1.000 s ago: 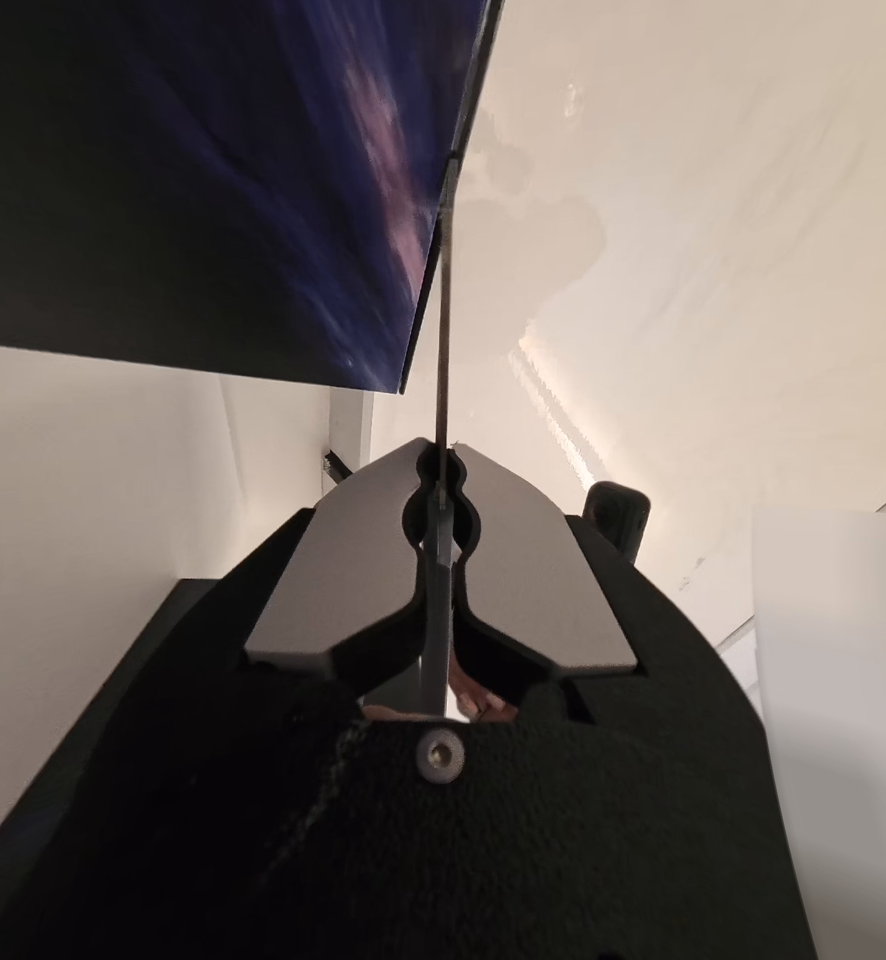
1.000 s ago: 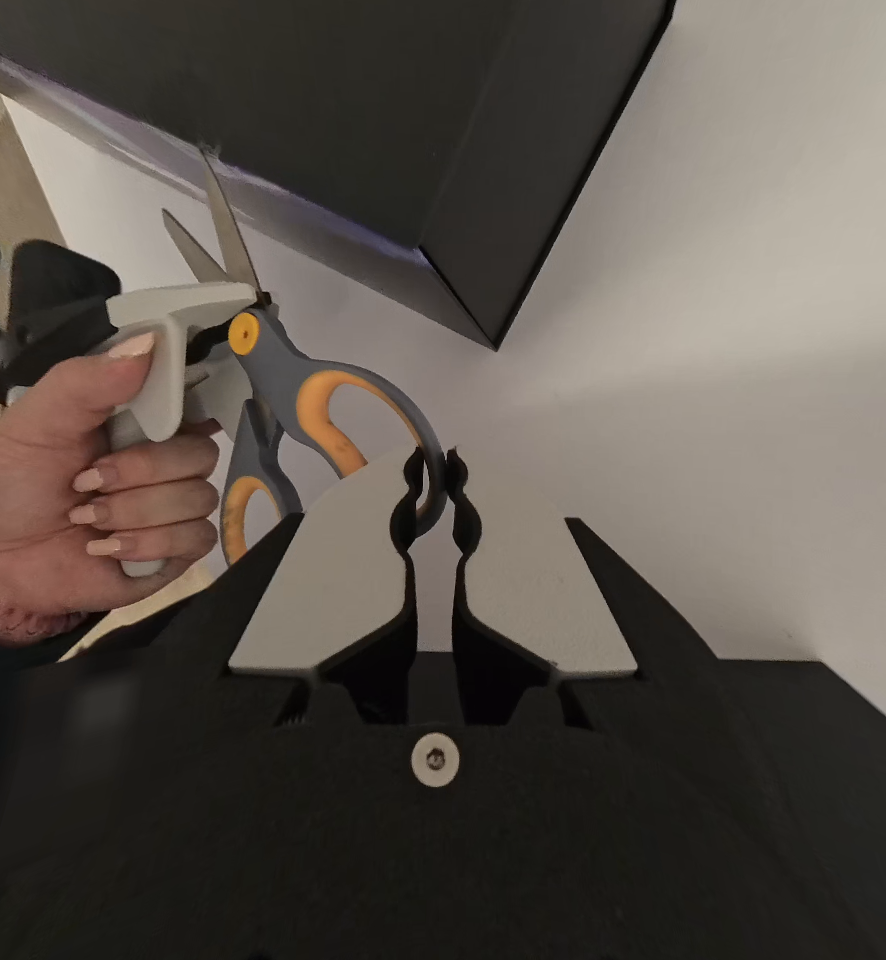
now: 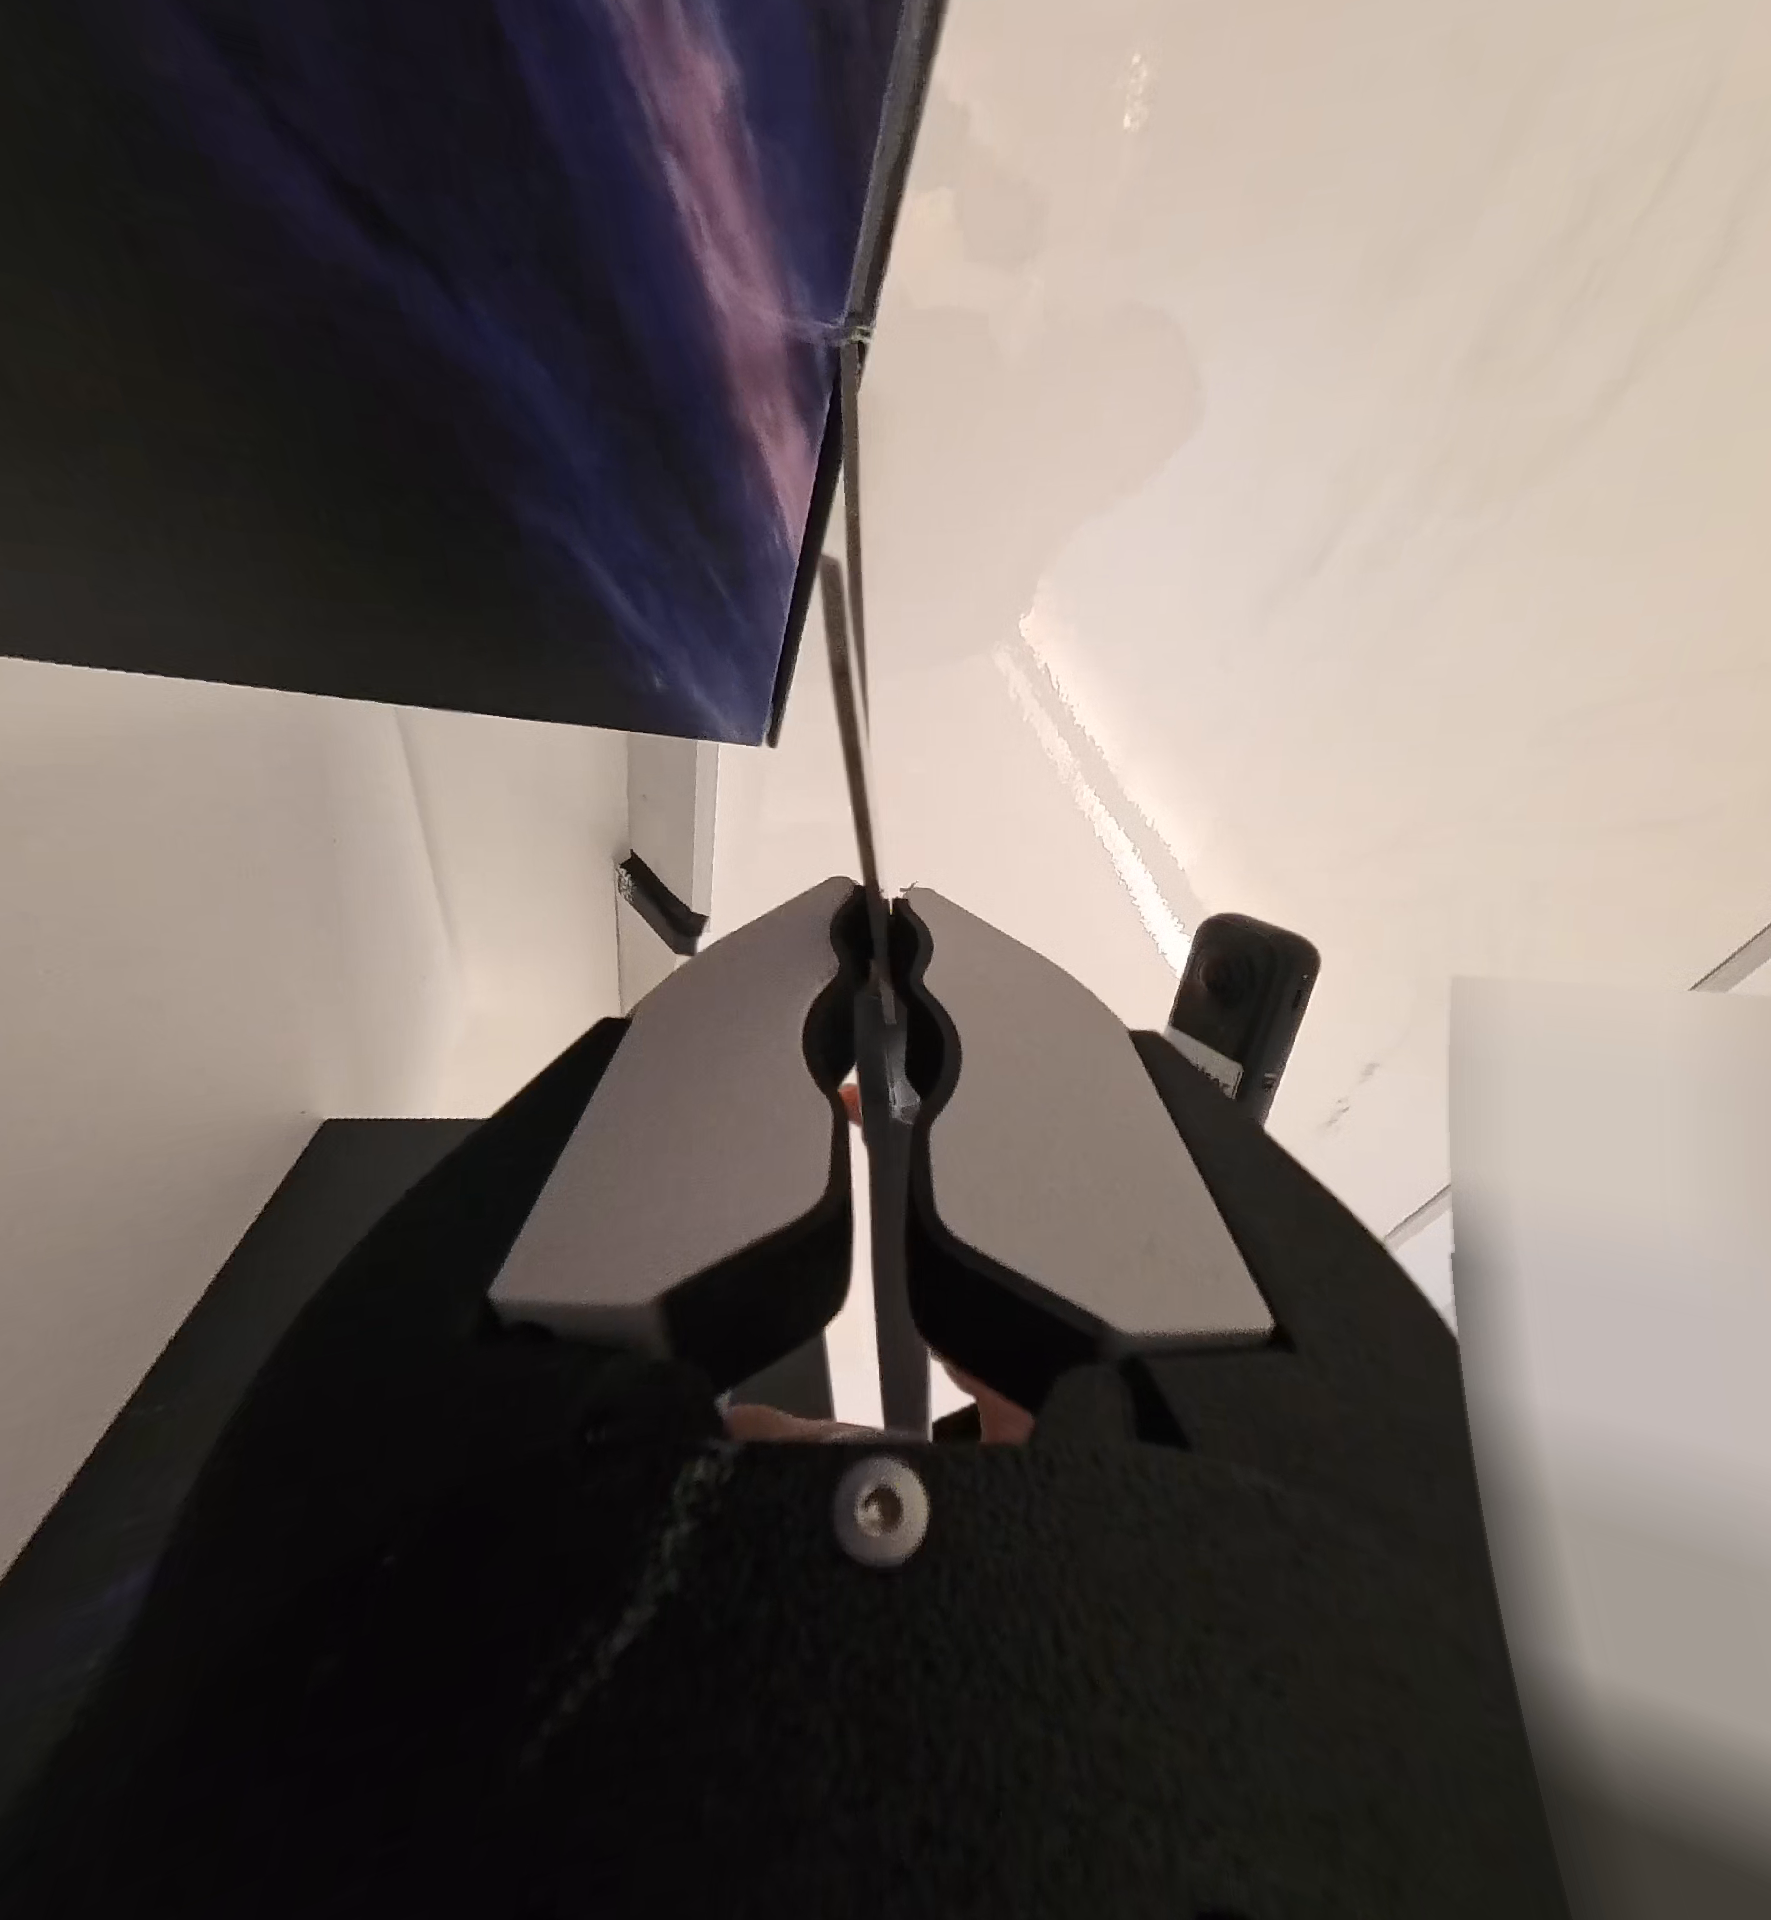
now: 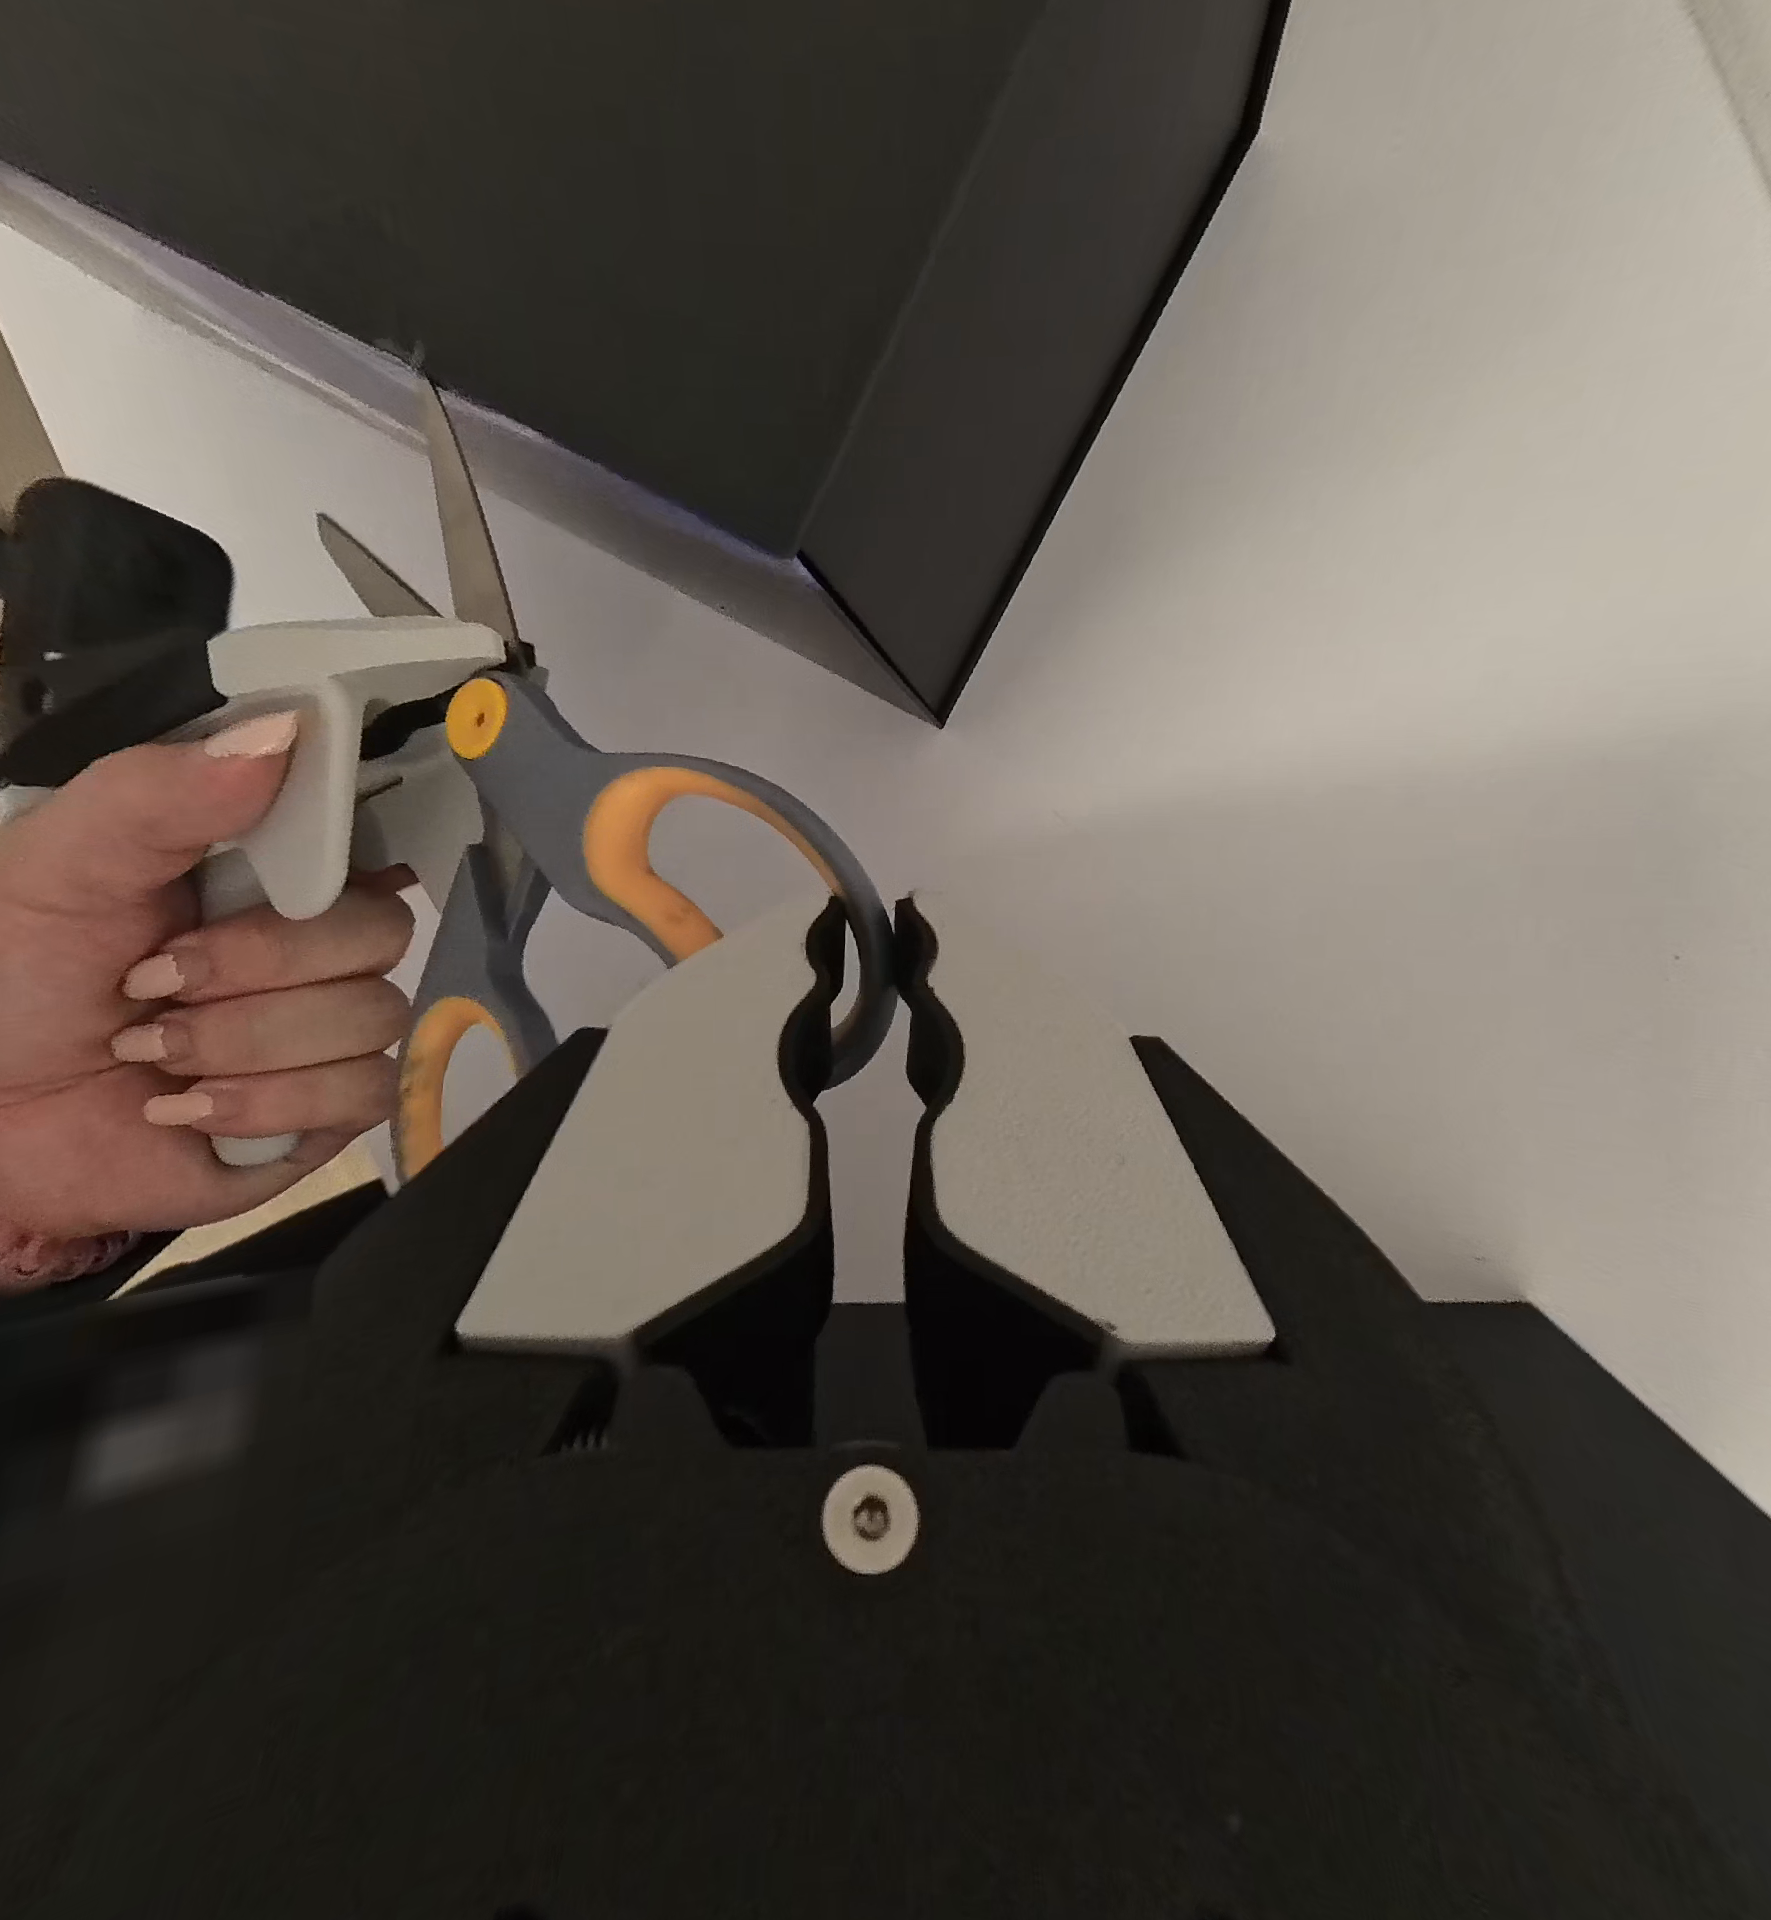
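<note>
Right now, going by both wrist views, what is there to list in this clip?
Steel-bladed scissors with grey and orange handles: one, blades parted, tips at the lower edge of the box.
Dark cardboard box with a blue and purple printed face: one, overhead, black from the right wrist view.
Small black camera: one, upright, right of the left gripper.
Black bracket: one, on the wall corner.
Black shelf top: one, below the grippers.
White wall: behind everything.
Left gripper: grey fingers, closed on the scissors near the pivot.
Right gripper: grey fingers, closed on one handle loop.
Hand: one, gripping the left gripper's handle.
</note>
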The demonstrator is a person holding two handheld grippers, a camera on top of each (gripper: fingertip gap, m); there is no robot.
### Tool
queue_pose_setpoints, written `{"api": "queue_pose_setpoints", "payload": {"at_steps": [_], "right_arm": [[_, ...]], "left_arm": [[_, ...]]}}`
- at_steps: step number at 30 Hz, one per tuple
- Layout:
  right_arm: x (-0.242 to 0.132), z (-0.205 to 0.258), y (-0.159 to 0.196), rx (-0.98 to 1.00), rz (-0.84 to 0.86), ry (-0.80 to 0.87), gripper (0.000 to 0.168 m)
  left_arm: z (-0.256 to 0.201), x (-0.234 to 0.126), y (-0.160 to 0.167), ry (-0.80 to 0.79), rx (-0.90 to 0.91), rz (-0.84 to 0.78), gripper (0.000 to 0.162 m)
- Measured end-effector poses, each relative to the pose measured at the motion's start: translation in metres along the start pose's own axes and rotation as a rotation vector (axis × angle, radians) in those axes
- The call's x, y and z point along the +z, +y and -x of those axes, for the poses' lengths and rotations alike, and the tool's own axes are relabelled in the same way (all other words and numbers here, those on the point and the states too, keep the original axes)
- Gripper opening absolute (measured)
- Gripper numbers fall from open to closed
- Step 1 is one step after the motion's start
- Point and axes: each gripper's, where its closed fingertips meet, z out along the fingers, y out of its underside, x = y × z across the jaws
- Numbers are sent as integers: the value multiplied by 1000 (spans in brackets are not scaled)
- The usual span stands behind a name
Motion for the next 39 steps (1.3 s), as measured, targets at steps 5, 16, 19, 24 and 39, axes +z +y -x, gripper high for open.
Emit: {"api": "queue_pose_setpoints", "payload": {"at_steps": [5, 16, 19, 24, 39], "right_arm": [[8, 1, 8, 0, 24, -12, 9], [16, 3, 11, 44, 7, -27, 10], [16, 3, 11, 33, 2, -25, 10], [16, 7, 19, 43, 6, -68, 9], [15, 47, 53, 83, 29, -149, 6]], "left_arm": [[5, -4, 1, -26, 24, 8, 1], [9, -10, 2, -59, 69, -7, 0], [10, -9, 2, -56, 71, -4, 1], [12, -8, 3, -83, 98, 9, 1], [10, -26, -1, -99, 115, 8, 2]]}}
